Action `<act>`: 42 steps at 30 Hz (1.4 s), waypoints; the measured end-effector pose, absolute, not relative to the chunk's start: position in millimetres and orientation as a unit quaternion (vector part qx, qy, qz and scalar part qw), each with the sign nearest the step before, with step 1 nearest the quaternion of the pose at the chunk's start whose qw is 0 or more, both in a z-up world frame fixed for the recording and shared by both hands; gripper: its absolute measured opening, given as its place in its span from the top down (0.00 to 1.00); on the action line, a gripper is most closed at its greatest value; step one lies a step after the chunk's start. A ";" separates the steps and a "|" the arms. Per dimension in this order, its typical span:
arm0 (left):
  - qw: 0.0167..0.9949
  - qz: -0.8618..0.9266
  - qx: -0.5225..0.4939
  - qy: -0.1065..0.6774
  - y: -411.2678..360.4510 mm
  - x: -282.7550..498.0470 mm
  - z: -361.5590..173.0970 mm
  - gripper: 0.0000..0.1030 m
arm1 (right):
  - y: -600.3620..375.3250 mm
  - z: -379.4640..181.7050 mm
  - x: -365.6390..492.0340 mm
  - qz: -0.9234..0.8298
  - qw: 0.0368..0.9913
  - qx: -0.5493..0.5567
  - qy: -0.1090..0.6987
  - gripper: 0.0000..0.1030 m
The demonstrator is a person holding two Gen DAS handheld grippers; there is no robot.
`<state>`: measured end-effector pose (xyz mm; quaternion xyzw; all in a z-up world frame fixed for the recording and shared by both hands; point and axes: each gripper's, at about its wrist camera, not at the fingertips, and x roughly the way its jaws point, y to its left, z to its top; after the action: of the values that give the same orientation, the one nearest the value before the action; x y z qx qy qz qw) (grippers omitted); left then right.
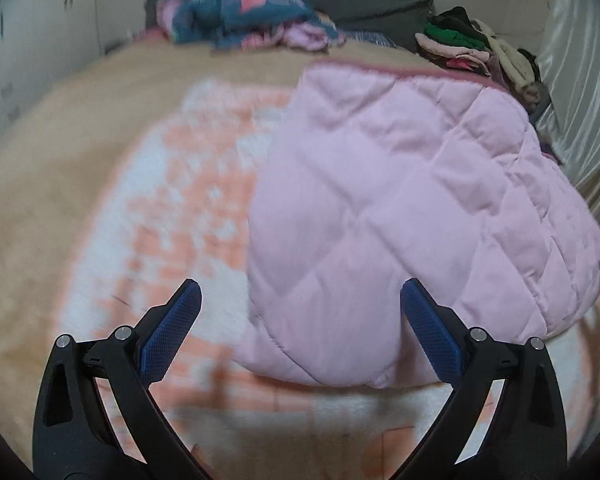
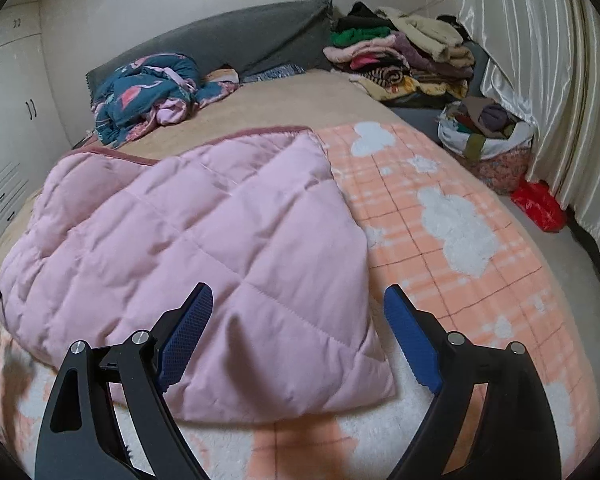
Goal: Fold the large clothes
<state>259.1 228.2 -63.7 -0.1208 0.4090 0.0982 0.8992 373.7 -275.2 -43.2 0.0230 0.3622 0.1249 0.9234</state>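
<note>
A pink quilted garment [image 1: 400,208] lies folded on an orange-and-white fleece blanket [image 1: 172,184] spread over the bed. Over its near left corner my left gripper [image 1: 300,300] hovers open, the blue pads apart and pressing on nothing. The right wrist view shows the same pink garment [image 2: 204,248] from the other side, with the orange checked blanket [image 2: 452,232] to its right. My right gripper [image 2: 298,304] stands open above the garment's near right corner, with cloth under the gap but not pinched.
A crumpled teal-and-pink garment [image 2: 148,92] lies by a grey pillow [image 2: 236,44] at the bed's head. Stacked folded clothes [image 2: 404,56] and a bag of clothes [image 2: 488,132] sit at the far right beside a curtain [image 2: 540,80]. White cupboards [image 2: 8,120] line the left.
</note>
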 end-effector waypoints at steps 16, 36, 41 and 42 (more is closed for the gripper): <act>0.907 0.107 -0.128 0.386 225.9 328.6 -42.5 0.81 | -242.4 -23.1 457.6 0.081 0.923 0.081 0.368 0.80; 0.895 0.143 -0.144 0.397 233.0 312.5 -62.0 0.39 | -257.0 -72.5 451.3 0.008 0.911 0.089 0.402 0.18; 0.894 0.149 -0.146 0.397 227.1 299.5 -55.2 0.21 | -275.0 -61.4 421.4 0.033 0.911 0.145 0.384 0.07; 0.894 0.148 -0.152 0.395 226.5 296.4 -54.6 0.15 | -277.5 -58.7 416.0 0.037 0.912 0.154 0.379 0.04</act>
<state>296.4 226.5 -54.6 -0.1518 0.3953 0.1481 0.8938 416.0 -277.5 -58.7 0.1538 0.3792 0.0367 0.9117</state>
